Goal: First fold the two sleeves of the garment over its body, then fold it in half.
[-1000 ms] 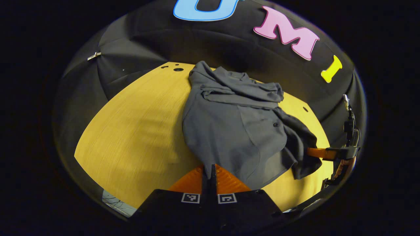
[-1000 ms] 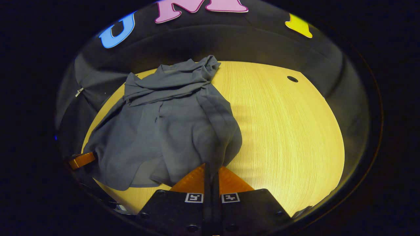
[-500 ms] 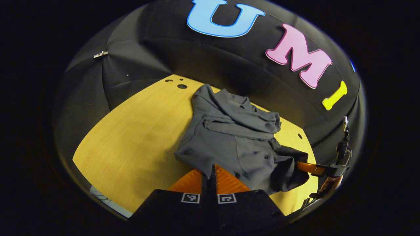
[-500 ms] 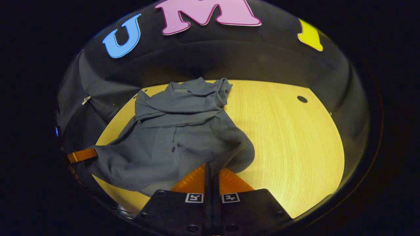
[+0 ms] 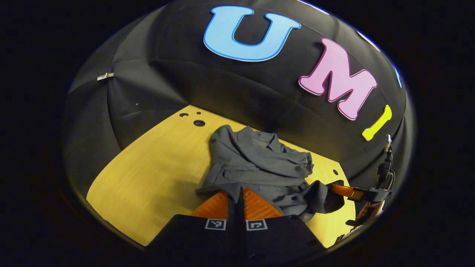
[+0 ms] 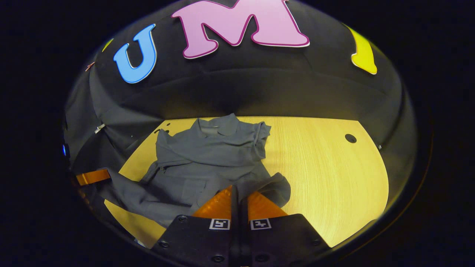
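Note:
A grey button-up shirt (image 5: 259, 163) lies on the yellow wooden table (image 5: 148, 178), collar toward the back wall, its sleeves bunched across the chest. My left gripper (image 5: 240, 190) is shut on the shirt's bottom hem at one corner. The right gripper (image 6: 237, 187) is shut on the hem at the other corner, where the cloth (image 6: 207, 163) bulges up around its orange fingers (image 6: 219, 202). Each gripper appears in the other's view: the right gripper (image 5: 347, 191) at the right with cloth draped over it, the left gripper (image 6: 92, 177) at the far left.
The black cloth wall stands close behind the collar. Cable holes sit in the table at the back left (image 5: 199, 122) and the back right (image 6: 350, 138). Bare table (image 6: 326, 178) spreads to the right of the shirt. A metal clip (image 5: 105, 76) hangs on the wall.
Both grippers have carried the hem forward toward the collar and come lower. The shirt's lower half now bunches over its upper half, and the garment looks shorter.

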